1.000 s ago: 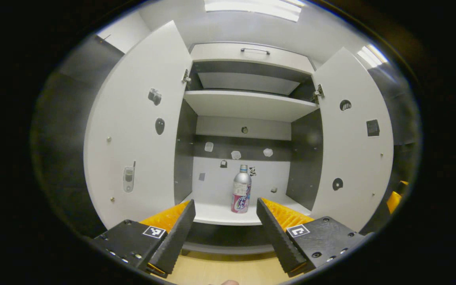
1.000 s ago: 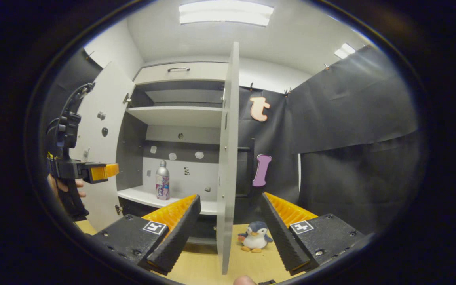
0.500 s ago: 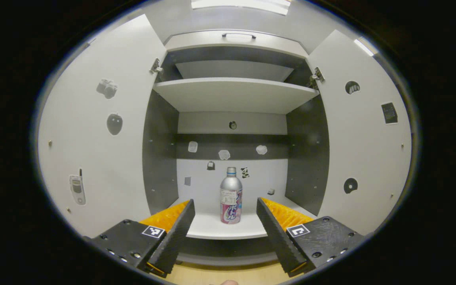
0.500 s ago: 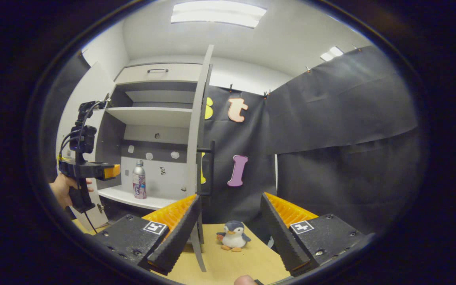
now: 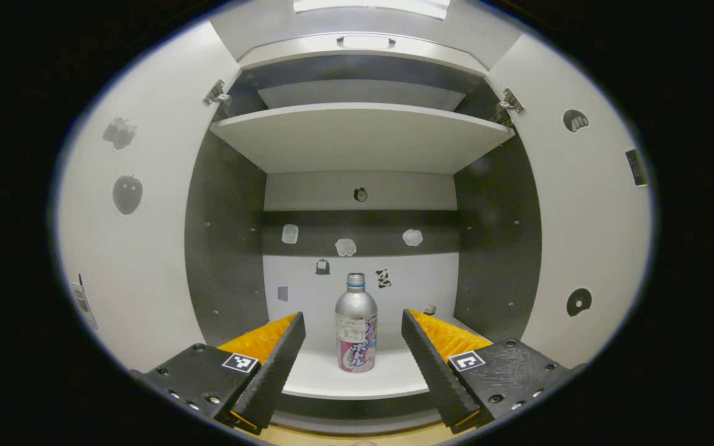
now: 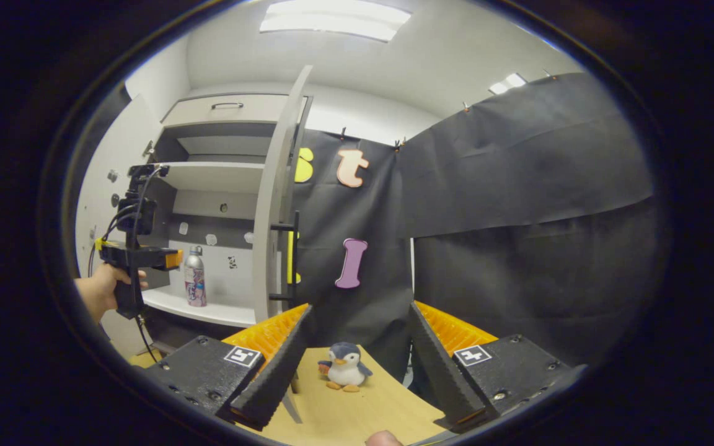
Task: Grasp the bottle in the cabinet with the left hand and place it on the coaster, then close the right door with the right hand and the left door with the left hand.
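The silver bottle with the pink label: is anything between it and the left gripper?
No. In the left gripper view, only bare white shelf separates the open left gripper from the silver bottle.

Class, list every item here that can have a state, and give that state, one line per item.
Bottle: upright on the lower shelf, capped, ungrasped.
Left door: open.
Right door: open.
Left gripper: open, bottle framed between its fingers.
Right gripper: open, holding nothing.
Toy penguin: upright on the table.
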A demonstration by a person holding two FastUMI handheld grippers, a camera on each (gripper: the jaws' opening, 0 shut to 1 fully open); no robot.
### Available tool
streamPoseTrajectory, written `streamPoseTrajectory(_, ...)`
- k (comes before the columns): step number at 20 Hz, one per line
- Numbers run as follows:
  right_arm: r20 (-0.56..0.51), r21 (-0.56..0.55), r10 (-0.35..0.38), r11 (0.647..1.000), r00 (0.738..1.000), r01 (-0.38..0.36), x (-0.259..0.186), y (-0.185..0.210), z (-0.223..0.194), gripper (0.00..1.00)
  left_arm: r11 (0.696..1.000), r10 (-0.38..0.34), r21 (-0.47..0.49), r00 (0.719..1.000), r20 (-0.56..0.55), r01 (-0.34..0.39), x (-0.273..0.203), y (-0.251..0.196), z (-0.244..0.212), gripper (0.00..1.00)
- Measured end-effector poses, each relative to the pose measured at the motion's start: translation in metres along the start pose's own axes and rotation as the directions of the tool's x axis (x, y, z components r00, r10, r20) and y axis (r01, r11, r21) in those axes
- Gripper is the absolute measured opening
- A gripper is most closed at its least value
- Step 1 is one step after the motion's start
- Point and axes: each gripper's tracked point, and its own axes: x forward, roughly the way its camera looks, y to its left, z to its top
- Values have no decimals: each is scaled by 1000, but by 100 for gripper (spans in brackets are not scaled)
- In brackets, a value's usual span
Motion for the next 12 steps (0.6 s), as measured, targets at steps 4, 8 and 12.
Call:
streamPoseTrajectory(4,-20,8,-11,1000,1000,11,1,-8,-6,98,1000,-15,-13,1000,-25,15,33,-6,-10,100)
streamPoseTrajectory(8,-17,0,-40,999,999,40,3,-17,-7,98,1000,24,20,998,-63,-22,62,0,-30,100)
streamPoseTrajectory(12,-35,-17,-64,998,997,63,5,-23,-14,99,998,58,2,992,-112,-58,90,11,-53,96)
